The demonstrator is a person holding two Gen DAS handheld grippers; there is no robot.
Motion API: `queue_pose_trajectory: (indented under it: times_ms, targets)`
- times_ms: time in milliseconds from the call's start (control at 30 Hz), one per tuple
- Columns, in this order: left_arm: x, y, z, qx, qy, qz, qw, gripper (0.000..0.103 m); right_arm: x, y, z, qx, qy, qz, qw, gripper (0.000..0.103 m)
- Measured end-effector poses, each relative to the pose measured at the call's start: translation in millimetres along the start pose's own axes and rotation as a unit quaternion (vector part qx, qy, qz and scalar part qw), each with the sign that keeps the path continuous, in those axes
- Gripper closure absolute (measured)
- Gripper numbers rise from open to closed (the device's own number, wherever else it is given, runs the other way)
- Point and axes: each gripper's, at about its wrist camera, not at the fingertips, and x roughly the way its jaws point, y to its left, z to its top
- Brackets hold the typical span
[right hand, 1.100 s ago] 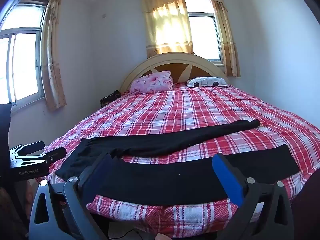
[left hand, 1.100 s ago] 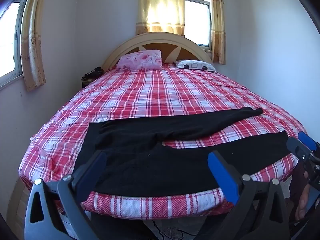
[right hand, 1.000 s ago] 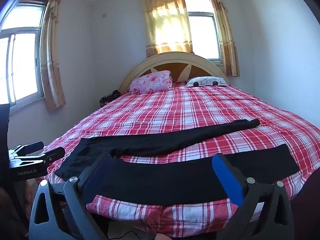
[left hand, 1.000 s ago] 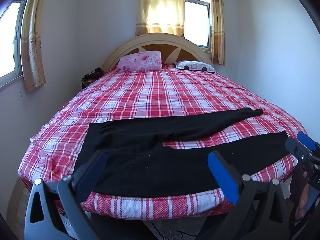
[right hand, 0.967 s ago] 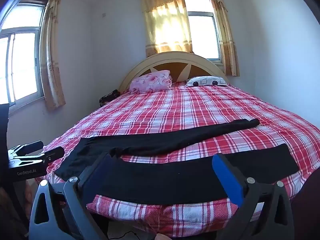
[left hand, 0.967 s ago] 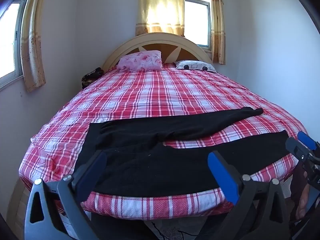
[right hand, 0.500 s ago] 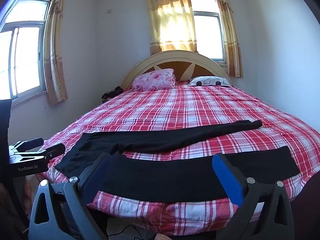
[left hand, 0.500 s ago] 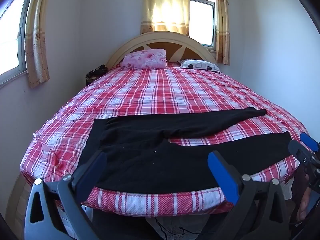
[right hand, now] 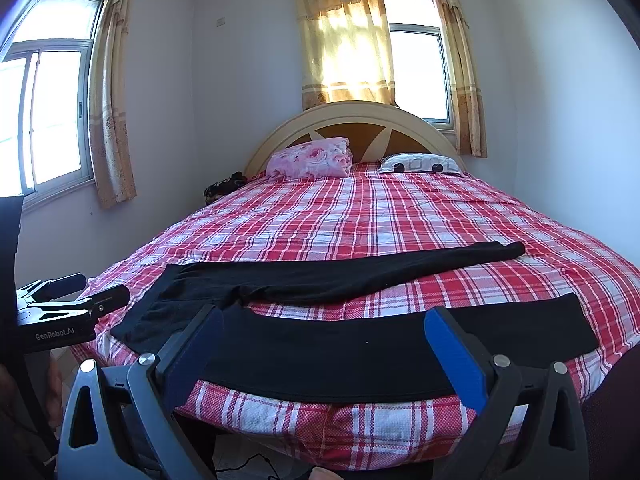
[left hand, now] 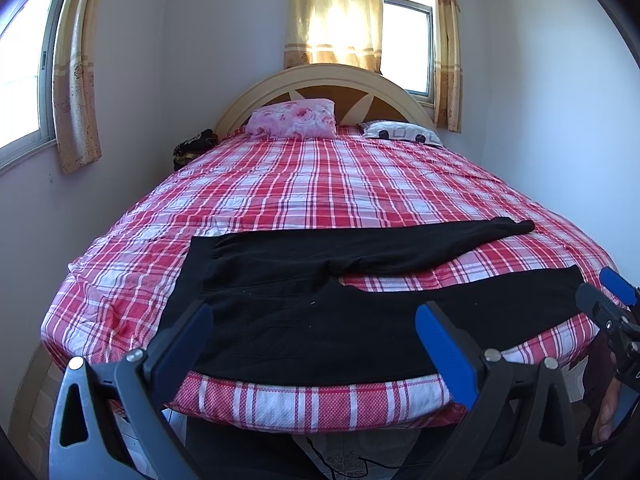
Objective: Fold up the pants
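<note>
Pants (left hand: 340, 312) lie flat (legs apart) at the plaid bed's (left hand: 320, 184) foot; left gripper (left hand: 312, 332) and right gripper (right hand: 320, 340) both gape wide.

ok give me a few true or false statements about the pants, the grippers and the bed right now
1. The black fabric pants lie spread flat on the red plaid bedspread. True.
2. The left gripper is shut on a pant leg. False: its jaws stand wide open, holding nothing.
3. The two pant legs are stacked together. False: they lie apart, plaid showing between them.
4. The right gripper is open, short of the bed edge. True.
5. A pink floral pillow sits by the rounded wooden headboard. True.
</note>
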Motion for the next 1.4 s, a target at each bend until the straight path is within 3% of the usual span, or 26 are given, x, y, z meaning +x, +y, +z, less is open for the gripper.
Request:
queue_pose_trajectory:
  times_ms: [1400]
  targets:
    - [-0.3, -0.5, -3.8, -0.003, 0.002, 0.0, 1.0, 0.0, 4.7, 7.1, -4.9, -0.007, 0.012, 0.002, 1.0, 0.001]
